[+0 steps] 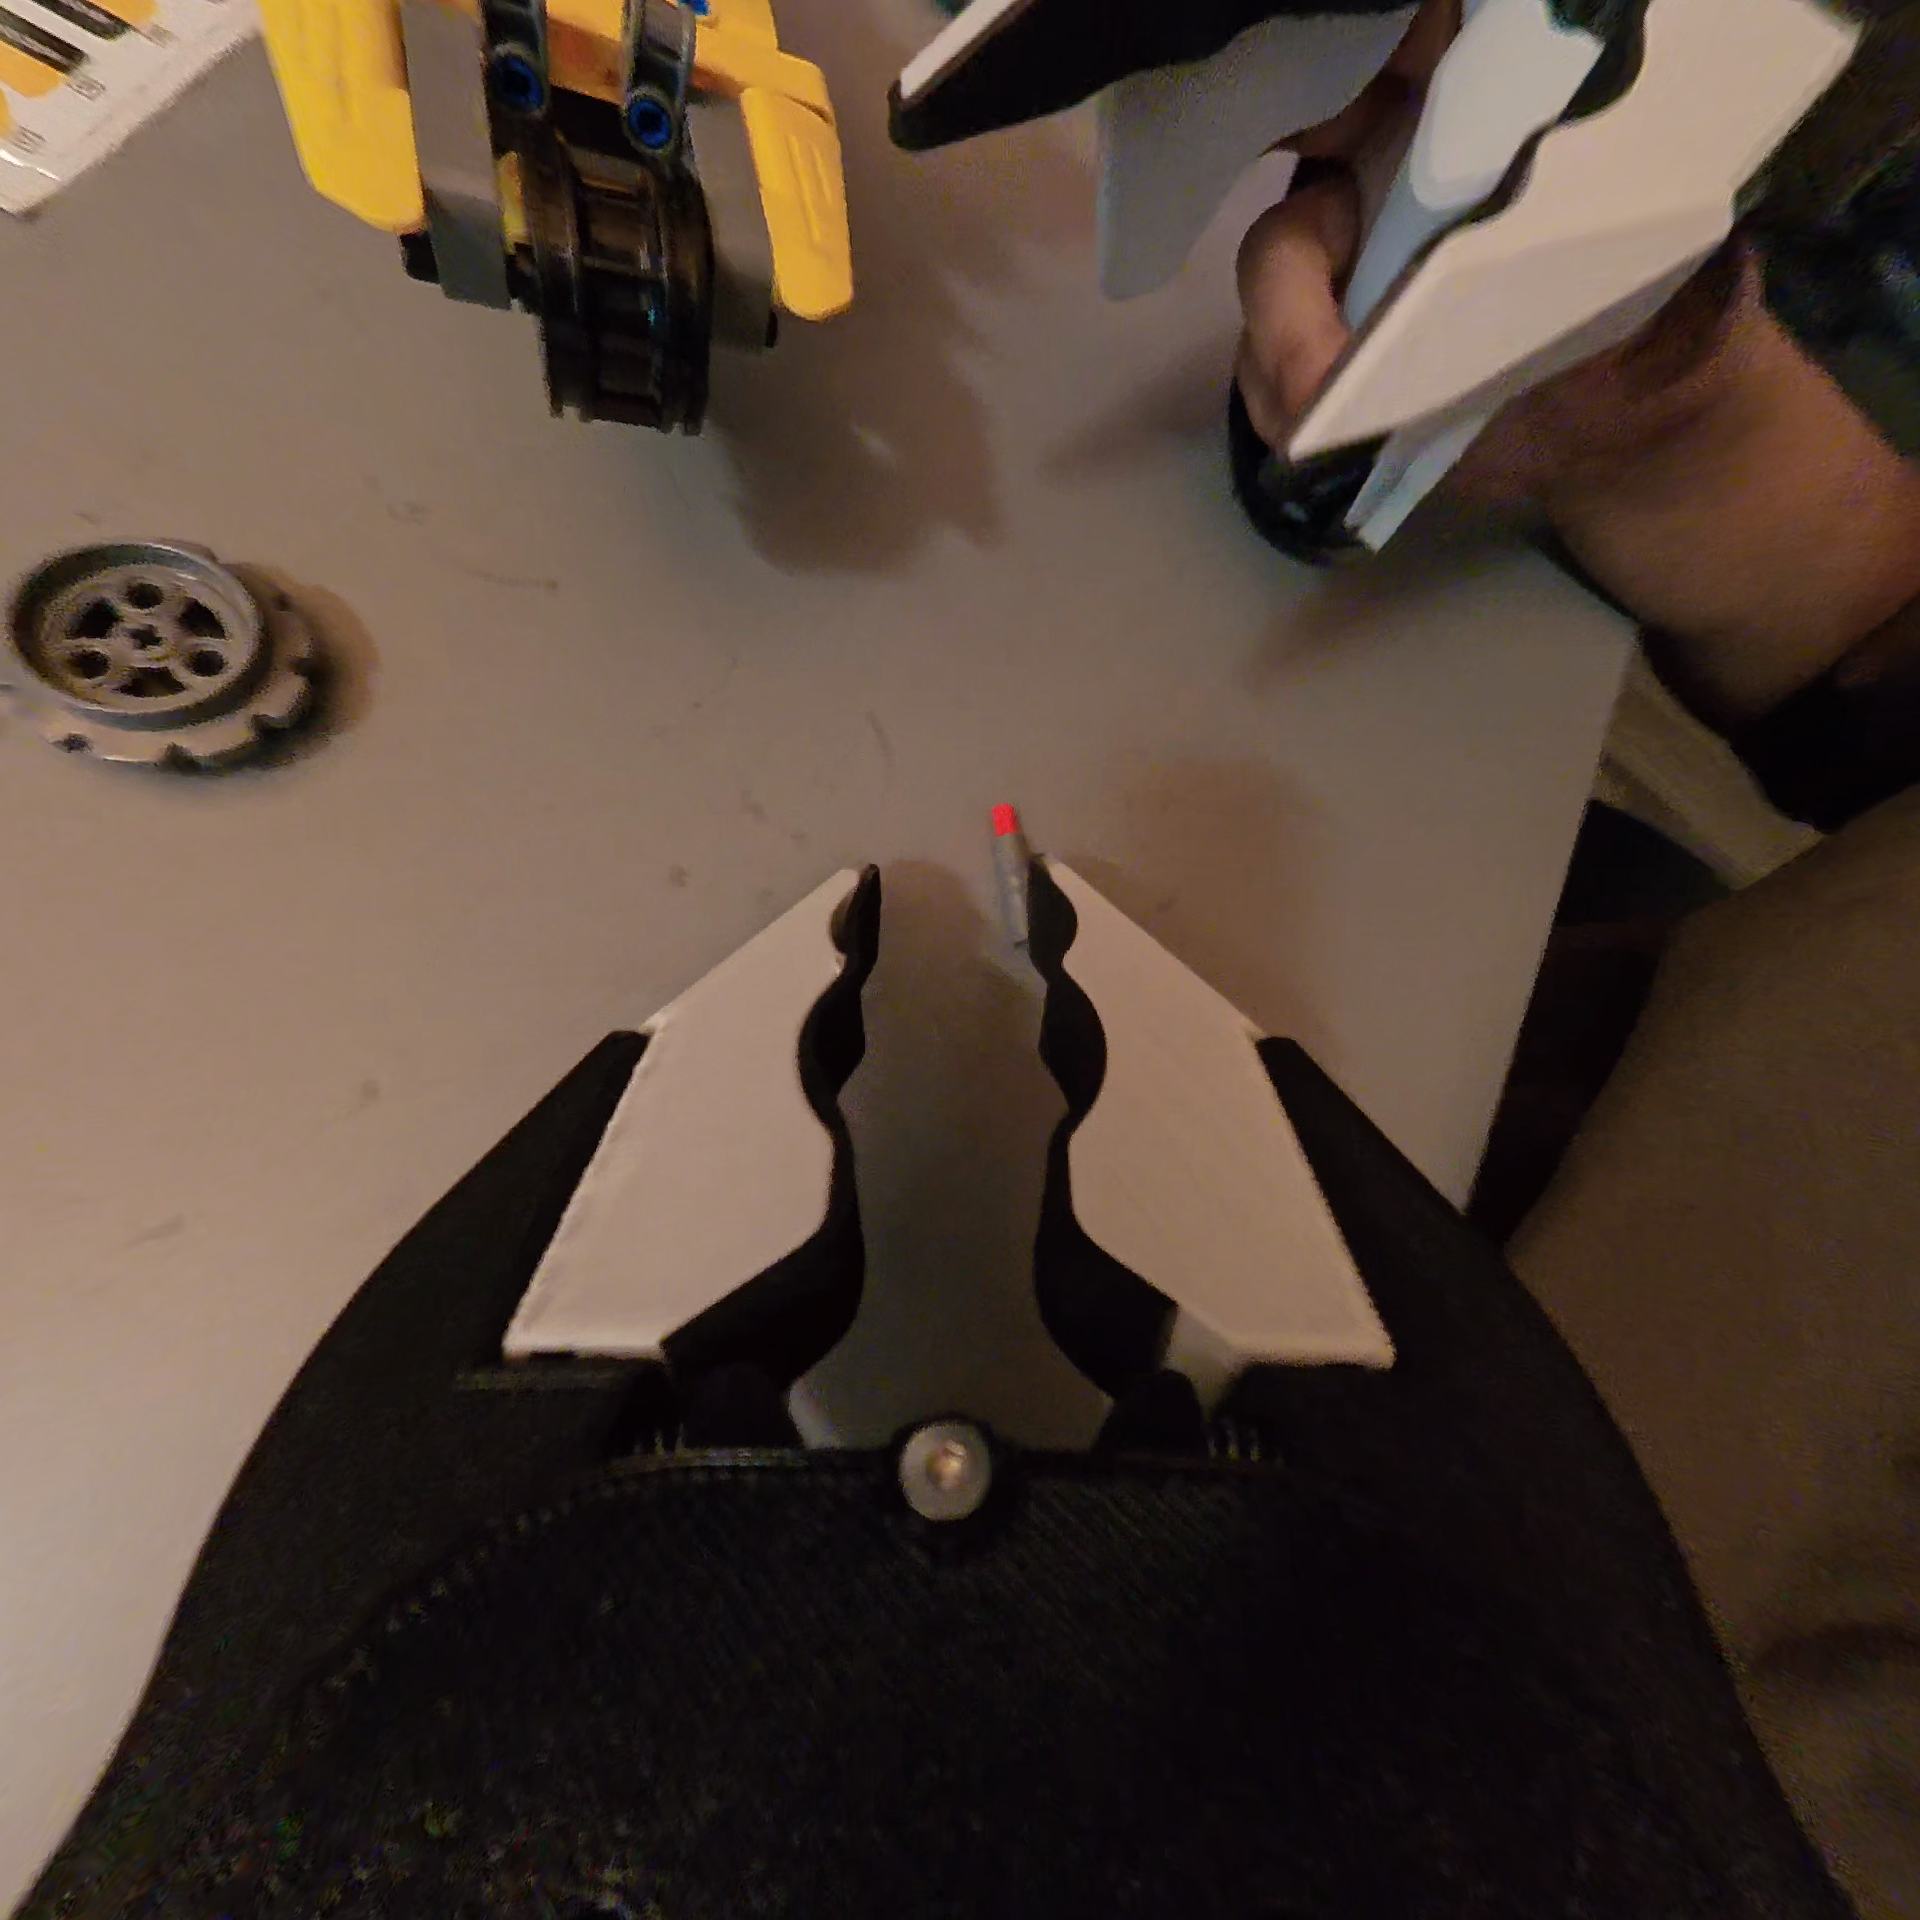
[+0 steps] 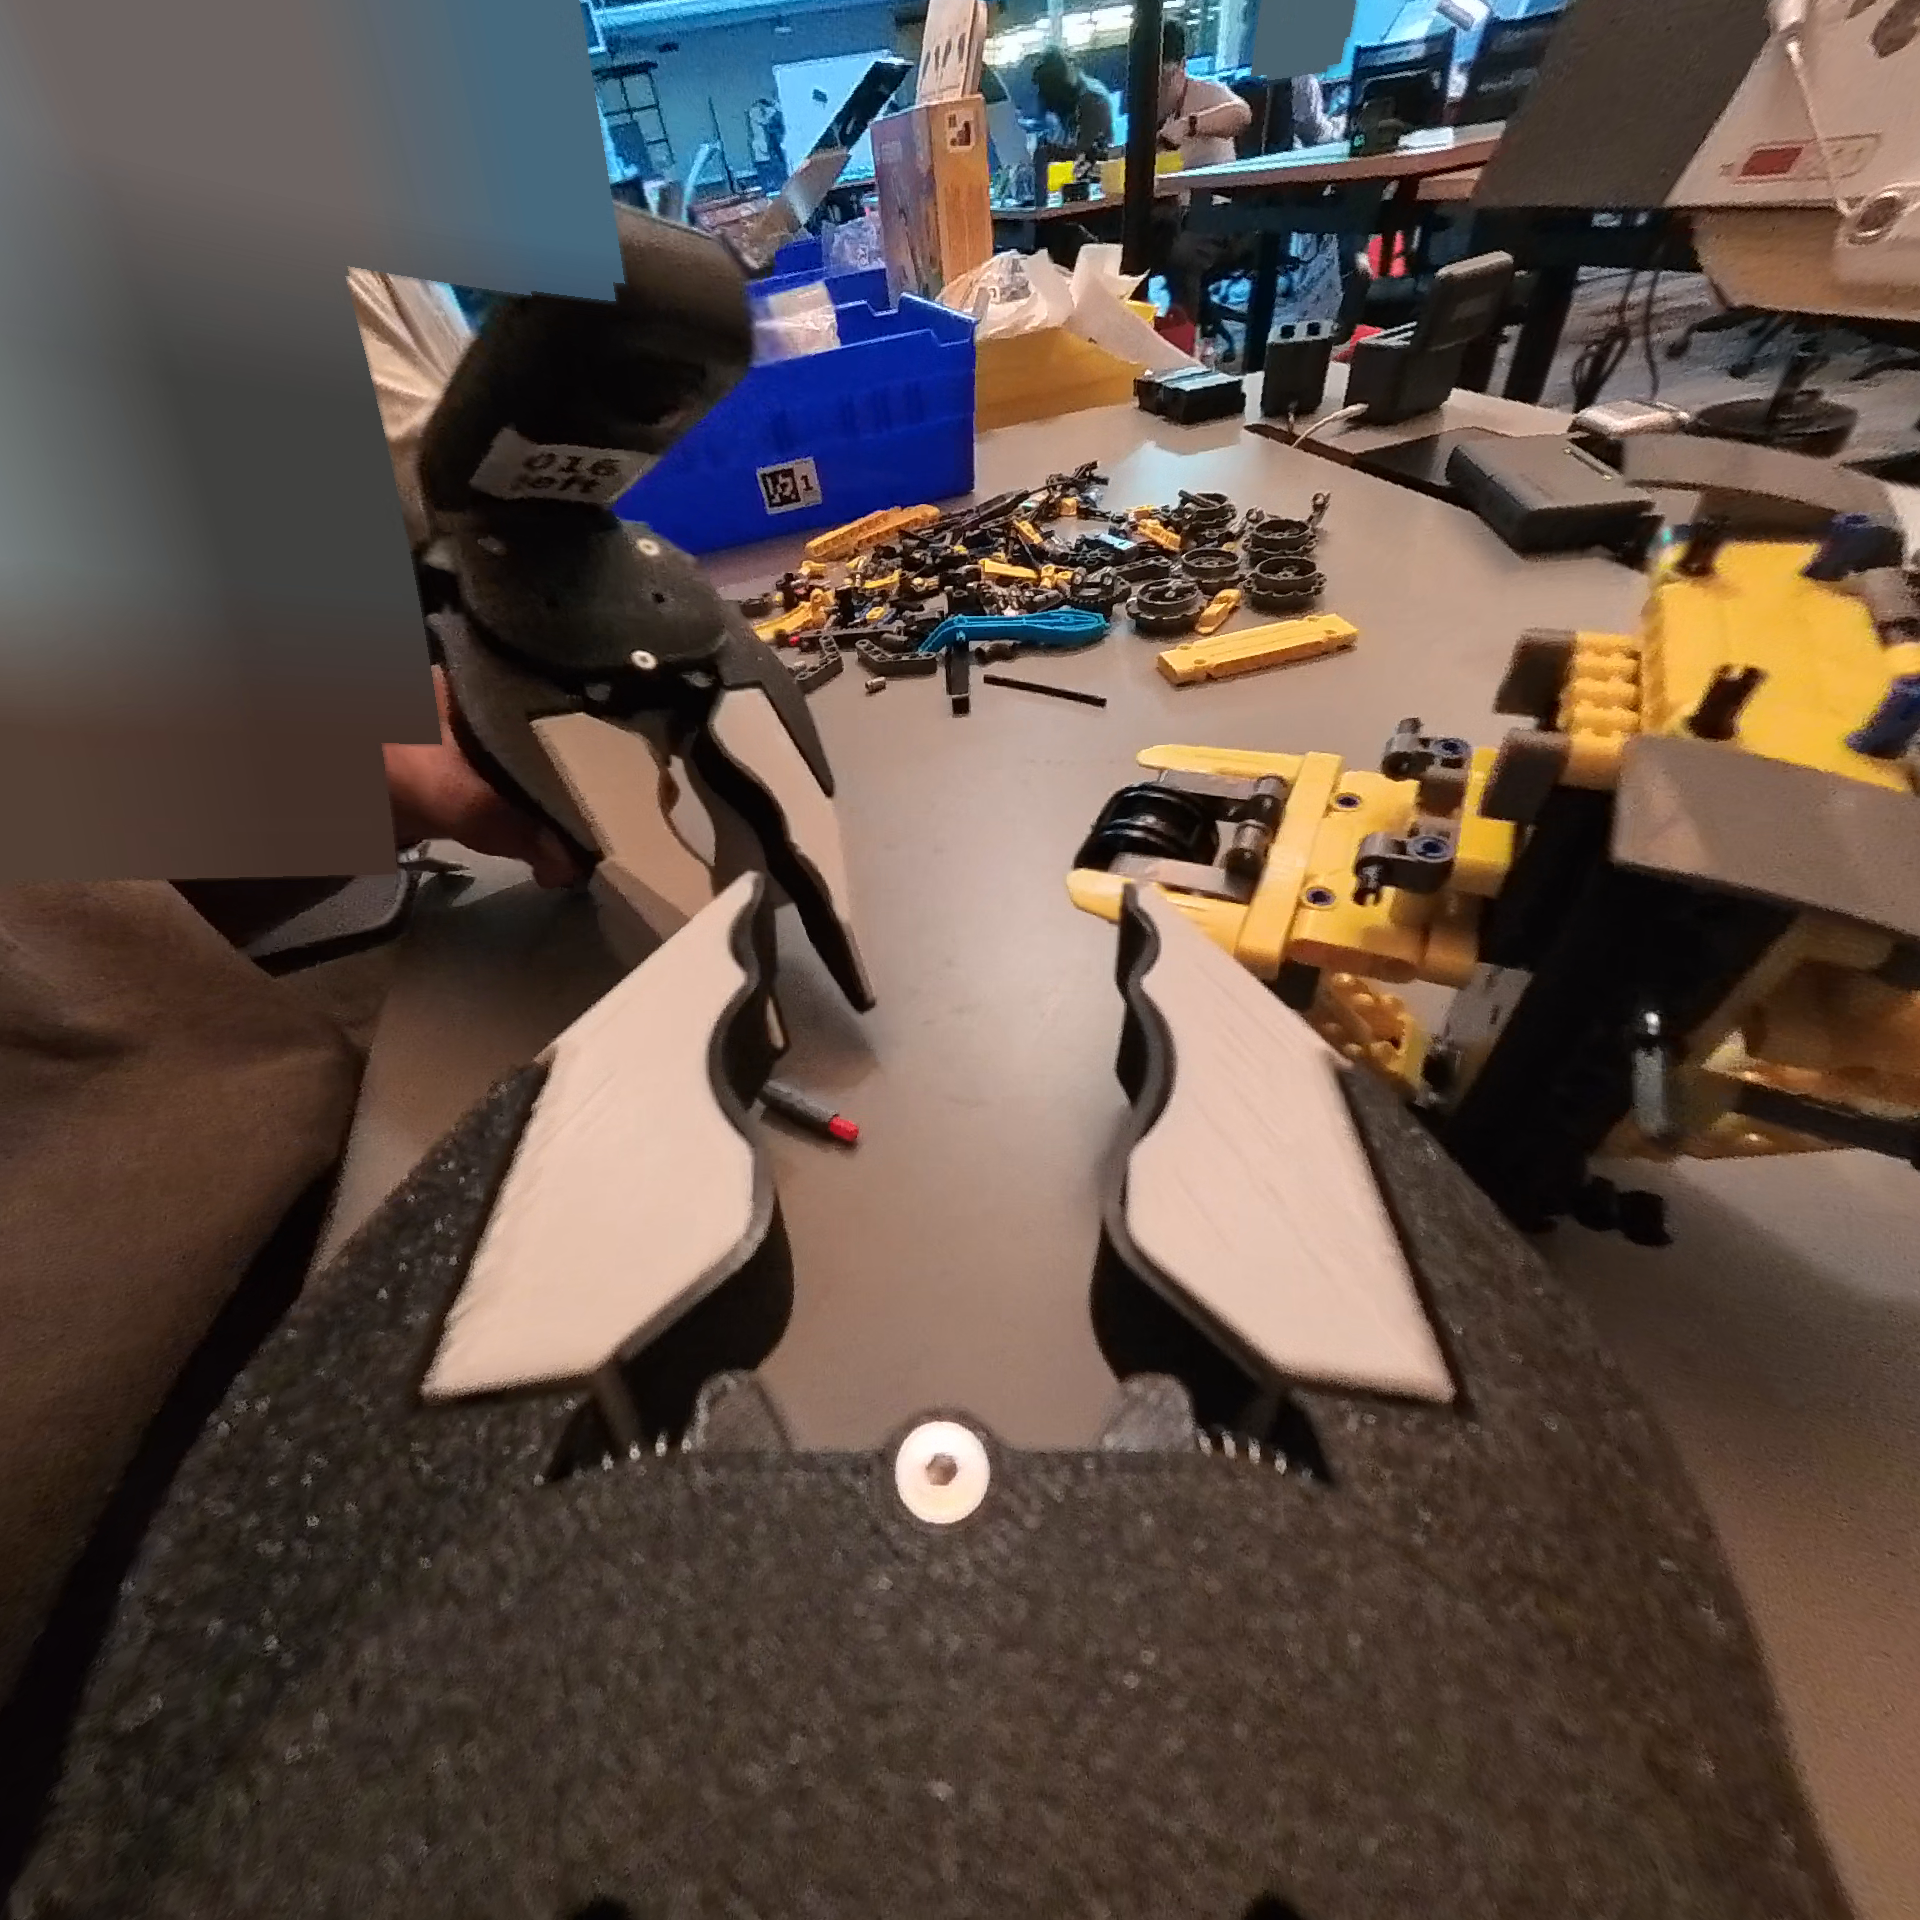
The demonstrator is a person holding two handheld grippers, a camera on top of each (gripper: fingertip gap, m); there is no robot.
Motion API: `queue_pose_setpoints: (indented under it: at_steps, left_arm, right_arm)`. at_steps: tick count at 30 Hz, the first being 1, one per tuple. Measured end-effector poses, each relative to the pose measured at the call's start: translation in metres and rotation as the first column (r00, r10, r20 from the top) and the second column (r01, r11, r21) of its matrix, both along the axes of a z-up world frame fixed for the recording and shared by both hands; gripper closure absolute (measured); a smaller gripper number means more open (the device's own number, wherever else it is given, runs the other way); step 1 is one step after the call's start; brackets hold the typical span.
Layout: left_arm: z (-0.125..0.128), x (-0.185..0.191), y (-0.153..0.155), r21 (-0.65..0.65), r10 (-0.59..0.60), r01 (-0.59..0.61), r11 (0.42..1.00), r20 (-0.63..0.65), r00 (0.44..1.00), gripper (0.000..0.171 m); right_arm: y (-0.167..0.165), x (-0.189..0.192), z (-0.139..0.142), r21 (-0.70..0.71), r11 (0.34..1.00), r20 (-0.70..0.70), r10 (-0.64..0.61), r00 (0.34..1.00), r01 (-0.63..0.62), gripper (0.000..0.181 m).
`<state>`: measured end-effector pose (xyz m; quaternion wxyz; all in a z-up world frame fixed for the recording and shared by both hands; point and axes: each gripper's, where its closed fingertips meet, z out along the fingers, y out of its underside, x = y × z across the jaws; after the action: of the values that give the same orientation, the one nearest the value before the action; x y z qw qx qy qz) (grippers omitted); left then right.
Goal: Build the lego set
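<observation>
blue bin [image 2: 831,436] behind loose bricks [image 2: 1039,592] (mostly yellow, black); grey wheel [image 1: 140,649] apart.

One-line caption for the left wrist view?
Open left gripper over a grey, red-tipped pin on the table, near a yellow brick model.

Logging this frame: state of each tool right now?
Left tool: open, empty, a red-tipped pin lying by its right fingertip.
Right tool: open, holding nothing.

The surface [image 1: 623,935] is plain grey. The left gripper [image 1: 956,883] is black with white finger plates, as is the right gripper [image 2: 940,914]. The pin [image 1: 1006,873] is grey with a red tip. The model [image 1: 582,177] is yellow, grey and black with blue pegs. The bin [image 2: 831,436] is blue.
</observation>
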<state>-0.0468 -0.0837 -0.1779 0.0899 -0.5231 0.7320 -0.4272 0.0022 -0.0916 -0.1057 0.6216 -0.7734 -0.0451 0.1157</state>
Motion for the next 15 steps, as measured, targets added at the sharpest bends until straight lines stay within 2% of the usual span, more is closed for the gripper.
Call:
queue_pose_setpoints:
  at_steps: [3, 8, 15]
  left_arm:
    - [0.003, -0.003, 0.006, 0.054, 0.009, -0.011, 0.998, 0.042, 0.999, 0.145]
    - [0.011, -0.004, 0.006, 0.017, 0.022, -0.024, 1.0, 0.079, 0.997, 0.143]
    - [0.015, -0.001, 0.012, 0.04, 0.037, -0.041, 0.998, 0.112, 0.993, 0.14]
  right_arm:
    - [-0.001, 0.007, 0.0, -0.005, 1.0, -0.031, -0.02, 0.999, 0.02, 0.117]
    - [-0.002, 0.013, 0.001, 0.001, 1.0, -0.1, -0.027, 0.995, 0.027, 0.118]
    - [-0.003, 0.017, 0.003, 0.004, 1.0, -0.139, -0.029, 0.99, 0.029, 0.119]
